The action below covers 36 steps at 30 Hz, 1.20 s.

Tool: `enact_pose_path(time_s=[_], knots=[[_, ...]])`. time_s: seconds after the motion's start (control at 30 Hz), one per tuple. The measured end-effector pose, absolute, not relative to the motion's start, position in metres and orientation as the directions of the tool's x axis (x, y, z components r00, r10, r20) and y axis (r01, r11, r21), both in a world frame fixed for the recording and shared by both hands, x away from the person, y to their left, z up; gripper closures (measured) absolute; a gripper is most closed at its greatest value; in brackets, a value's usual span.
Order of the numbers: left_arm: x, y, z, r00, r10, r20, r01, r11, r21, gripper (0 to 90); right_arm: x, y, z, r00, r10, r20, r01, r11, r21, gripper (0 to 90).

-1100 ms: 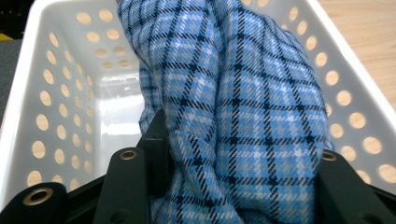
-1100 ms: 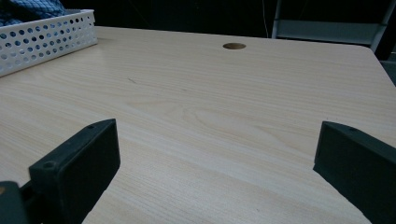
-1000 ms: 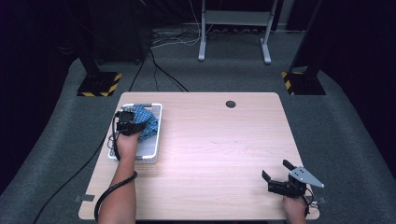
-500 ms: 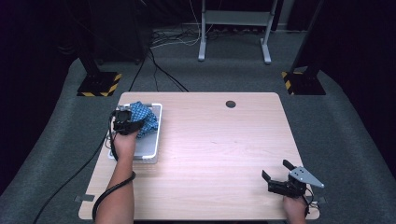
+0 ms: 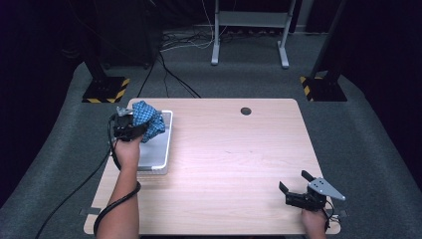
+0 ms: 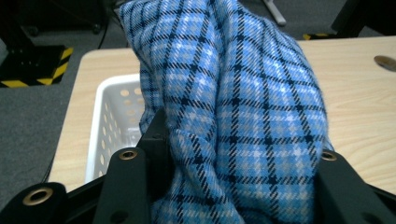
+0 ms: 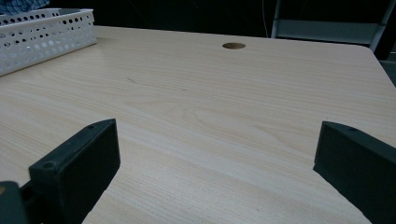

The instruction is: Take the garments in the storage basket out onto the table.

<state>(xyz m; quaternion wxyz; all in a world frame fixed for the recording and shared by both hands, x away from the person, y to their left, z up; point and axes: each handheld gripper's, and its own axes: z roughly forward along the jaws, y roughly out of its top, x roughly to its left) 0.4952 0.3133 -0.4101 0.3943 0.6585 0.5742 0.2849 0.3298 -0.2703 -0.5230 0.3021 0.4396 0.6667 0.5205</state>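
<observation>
Over the white basket my left claw grips the blue checked cloth, lifted but not yet laid on the bench, while my right claw waits wide open, empty.

So my left gripper with the blue plaid cloth is a bit higher over the white basket than it is a second ago. Back then the cloth sits low inside the basket, half a second ago it's partly out, and now the bundle is up at the far end of the basket, bulging past the rim. My hand has crept a touch toward that far end too
</observation>
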Motion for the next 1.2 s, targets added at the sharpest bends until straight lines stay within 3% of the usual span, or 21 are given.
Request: enact_pose_path(time_s=[0.47, 1.2], knots=[[0.475, 0.311, -0.381, 0.193, 0.978, -0.078, 0.424, -0.011, 0.906, 52.4, 0.330, -0.270, -0.523, -0.429, 0.902, 0.054, 0.272, 0.073, 0.960, 0.0], [0.469, 0.294, -0.372, 0.225, 0.971, -0.076, 0.398, -0.020, 0.917, 52.3, 0.330, -0.270, -0.523, -0.428, 0.902, 0.053, 0.271, 0.072, 0.960, 0.0]])
